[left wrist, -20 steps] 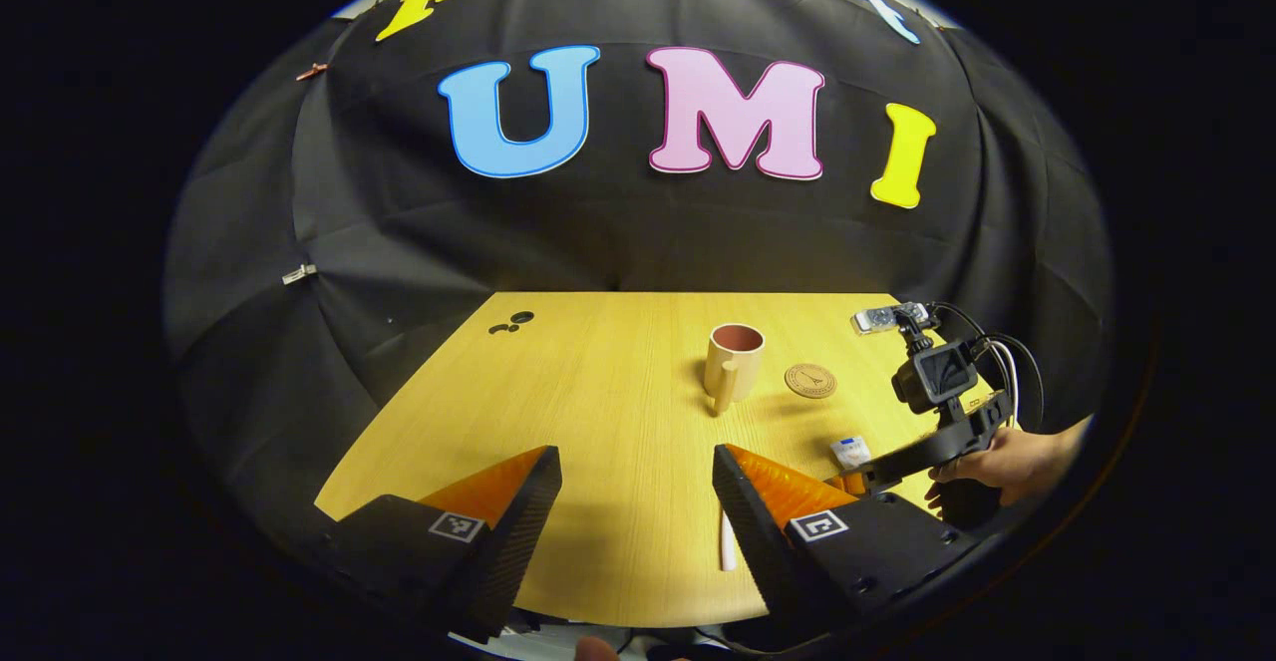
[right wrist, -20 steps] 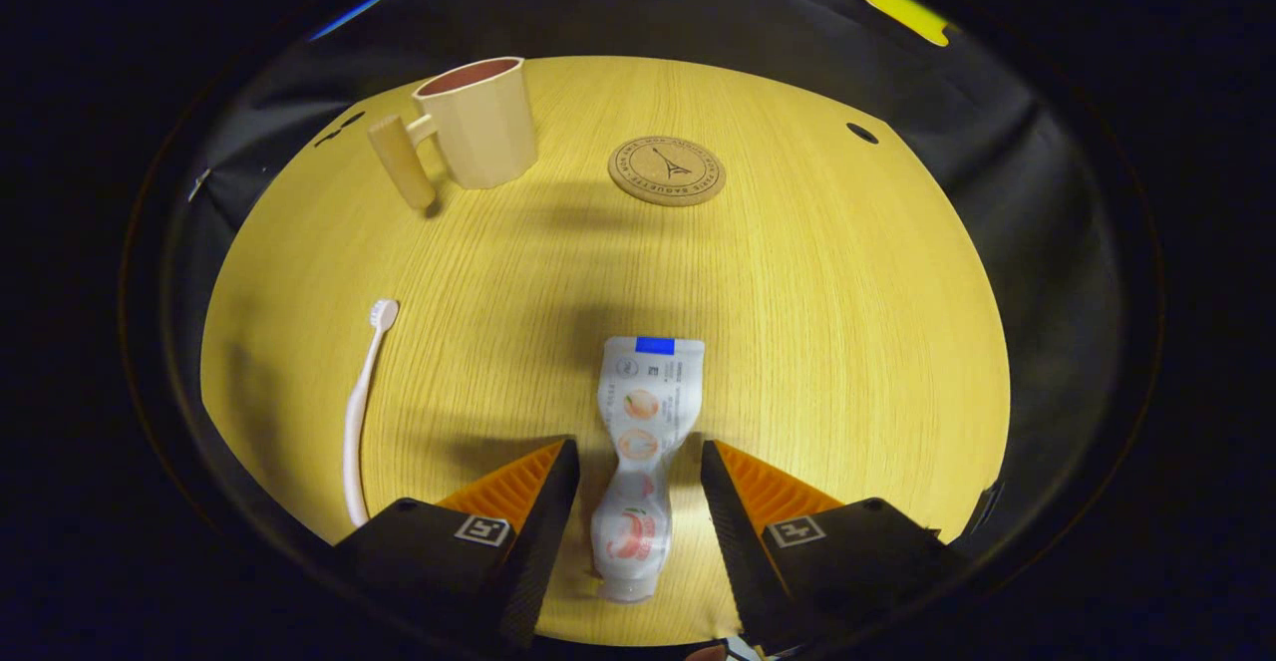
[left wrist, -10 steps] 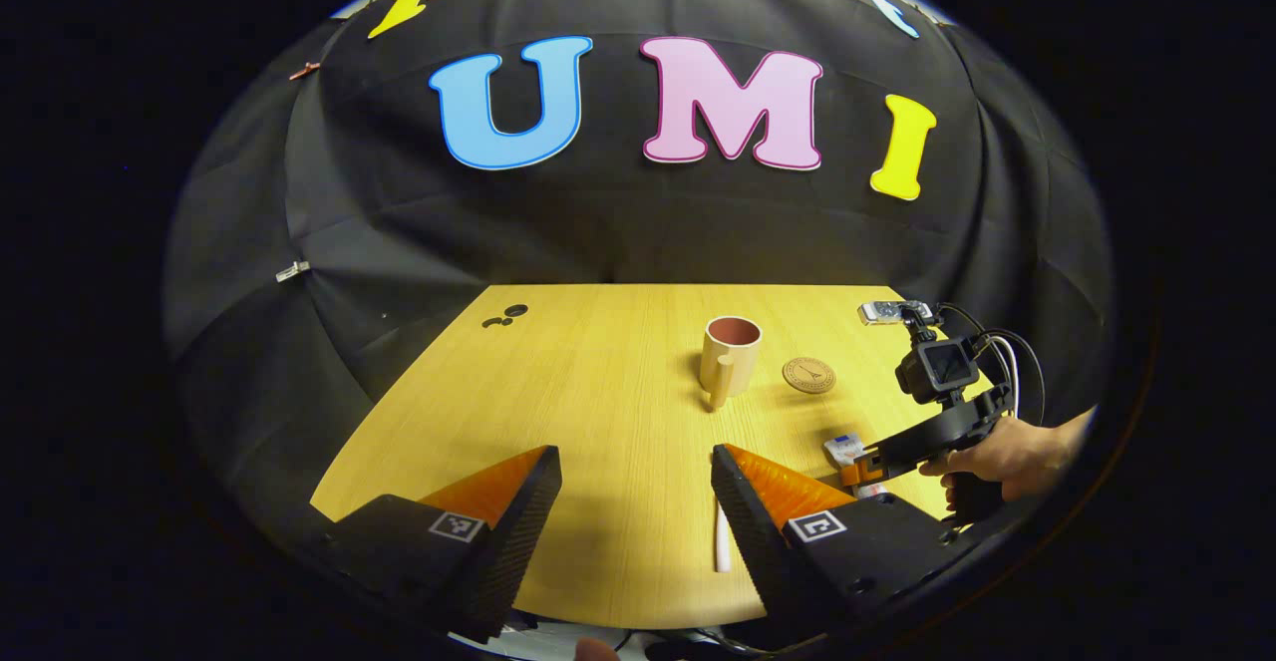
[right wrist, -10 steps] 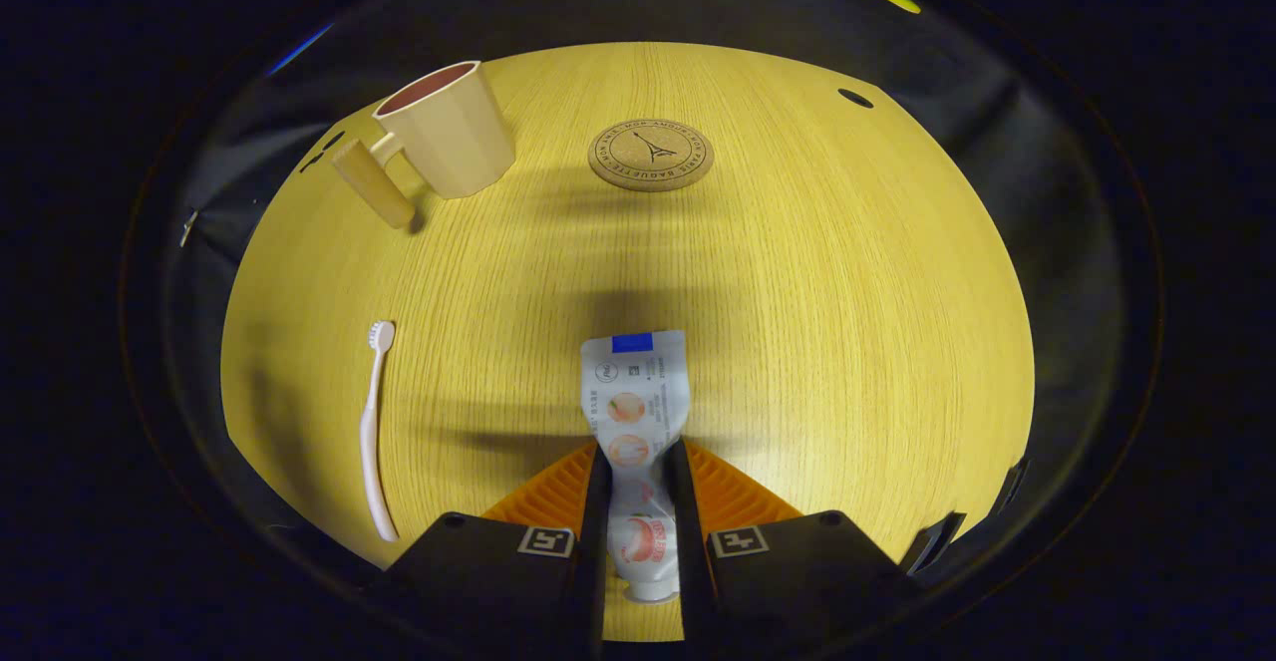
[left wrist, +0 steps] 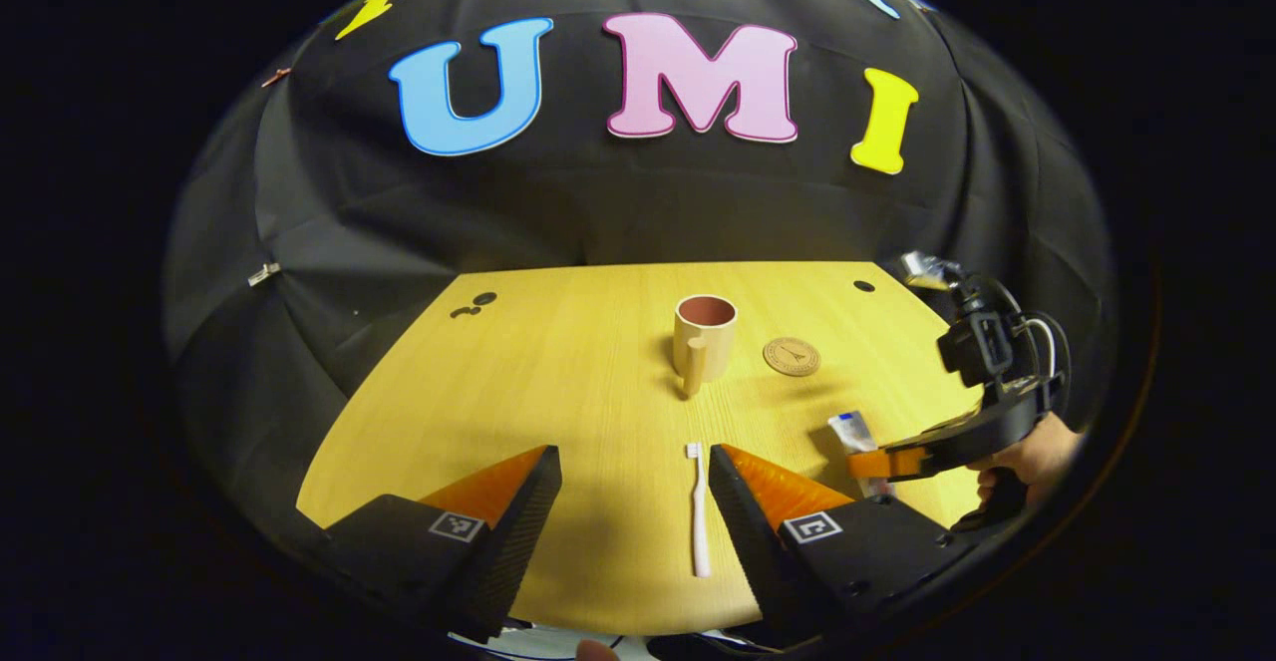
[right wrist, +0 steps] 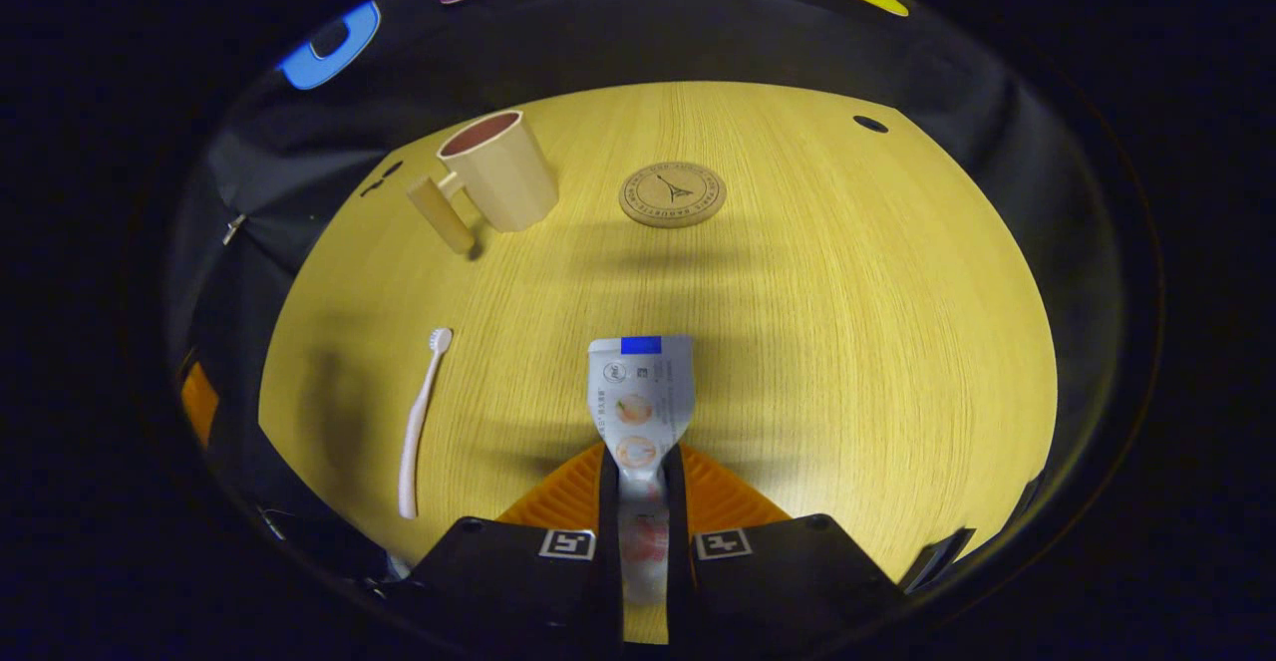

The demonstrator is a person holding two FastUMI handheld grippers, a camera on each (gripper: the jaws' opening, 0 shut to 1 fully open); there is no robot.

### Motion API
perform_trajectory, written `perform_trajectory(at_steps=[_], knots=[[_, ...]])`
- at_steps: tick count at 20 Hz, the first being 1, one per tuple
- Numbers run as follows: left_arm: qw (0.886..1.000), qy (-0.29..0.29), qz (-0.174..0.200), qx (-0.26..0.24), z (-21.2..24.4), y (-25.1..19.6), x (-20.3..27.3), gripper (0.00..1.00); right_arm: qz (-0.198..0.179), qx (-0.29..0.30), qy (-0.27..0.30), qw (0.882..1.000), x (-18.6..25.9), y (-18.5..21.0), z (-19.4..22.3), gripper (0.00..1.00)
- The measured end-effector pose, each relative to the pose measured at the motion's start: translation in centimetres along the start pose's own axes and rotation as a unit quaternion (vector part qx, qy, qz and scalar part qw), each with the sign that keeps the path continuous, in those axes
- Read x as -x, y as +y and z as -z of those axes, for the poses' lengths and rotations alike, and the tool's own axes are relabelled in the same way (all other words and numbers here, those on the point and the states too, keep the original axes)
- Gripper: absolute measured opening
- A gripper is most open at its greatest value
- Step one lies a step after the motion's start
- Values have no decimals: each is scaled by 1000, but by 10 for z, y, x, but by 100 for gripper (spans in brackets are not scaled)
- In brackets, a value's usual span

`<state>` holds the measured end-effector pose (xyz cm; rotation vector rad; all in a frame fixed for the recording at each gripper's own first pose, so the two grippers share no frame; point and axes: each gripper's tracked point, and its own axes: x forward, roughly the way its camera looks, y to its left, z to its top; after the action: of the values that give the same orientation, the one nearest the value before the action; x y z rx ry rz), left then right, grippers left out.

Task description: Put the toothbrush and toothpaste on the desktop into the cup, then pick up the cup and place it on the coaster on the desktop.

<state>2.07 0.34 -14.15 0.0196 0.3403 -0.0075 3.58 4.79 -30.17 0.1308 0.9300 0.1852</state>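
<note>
Now, across the yellow wood-grain desk, a round cork coaster with a dark printed emblem lies flat near the far side, just beside a beige plastic cup with a reddish inside and a stubby side handle, the two apart. Small dark holes dot the desk's far corners. Nothing stands between the cup and the nearer items; only soft shadows cross the grain.

The right hand-held gripper has its fingers drawn in tight on the white squeezed toothpaste tube with fruit pictures and a blue strip at its flat end. Both fingers press its pinched waist, and the flat end points away toward the coaster. In the left gripper view the tube sticks out from that gripper, with a hand on its grip at the desk's right edge.

The slim white toothbrush lies flat on the desk, bristles toward the cup. The left hand-held gripper hangs wide open and holds nothing, the toothbrush lying just inside its right finger.
</note>
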Motion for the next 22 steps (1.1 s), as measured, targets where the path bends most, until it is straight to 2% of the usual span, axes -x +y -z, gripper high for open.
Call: perform_trajectory(at_steps=[7,10,17,22], knots=[[998,63,19,-18,32,-30,-49,92,-36,21,-54,998,54,-11,-17,21],[996,87,19,-22,48,-36,-71,86,-43,18,-72,996,75,-23,-25,21],[990,135,18,-28,74,-48,-111,83,-32,36,-94,994,92,-59,-27,21],[986,162,9,-36,88,-50,-128,75,-25,28,-100,994,92,-79,-27,21]])
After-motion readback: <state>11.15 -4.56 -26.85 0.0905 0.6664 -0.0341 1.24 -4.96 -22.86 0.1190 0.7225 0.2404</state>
